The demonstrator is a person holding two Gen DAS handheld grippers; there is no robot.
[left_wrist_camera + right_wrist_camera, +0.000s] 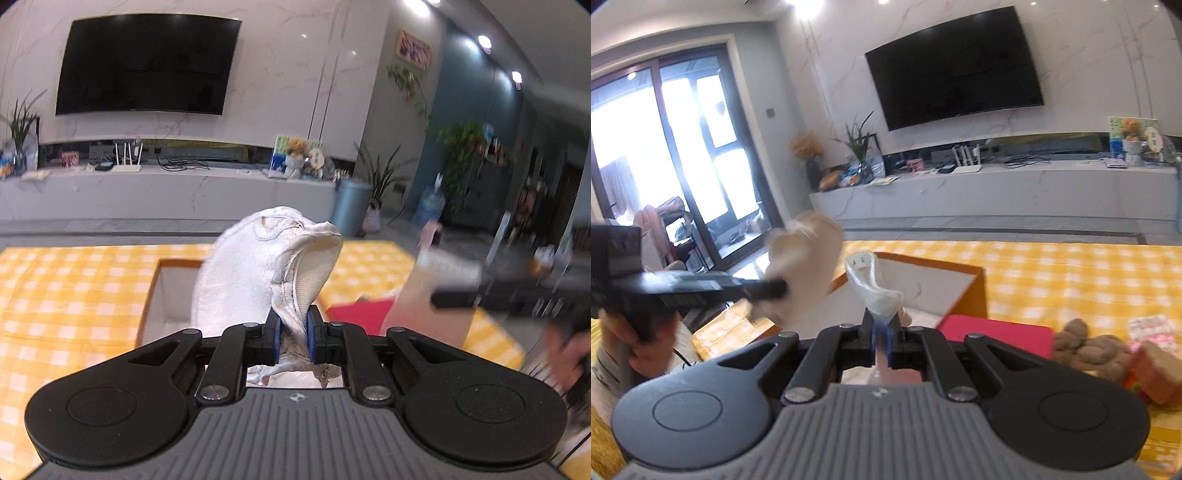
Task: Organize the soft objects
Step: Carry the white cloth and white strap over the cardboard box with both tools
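Note:
My left gripper [293, 314] is shut on the ribbed cuff of a white fluffy sock [240, 273], which stands up in front of the camera. The right wrist view shows that same gripper [775, 286] blurred at the left, held by a hand, with the white sock [801, 258] on it. My right gripper [882, 321] is shut on a thin white fabric piece [871, 284] with a small label. Both grippers hang over an open cardboard box [162, 295] [975, 291] on the yellow checked cloth [74, 280]. In the left wrist view the right gripper [439, 299] is a dark blur.
A red flat item [993, 332] lies beside the box. Right of it are a brown plush toy [1086, 347], a pink-and-white cloth [1152, 328] and a tan block [1156, 369]. Beyond the table stand a TV wall and a long white cabinet [166, 192].

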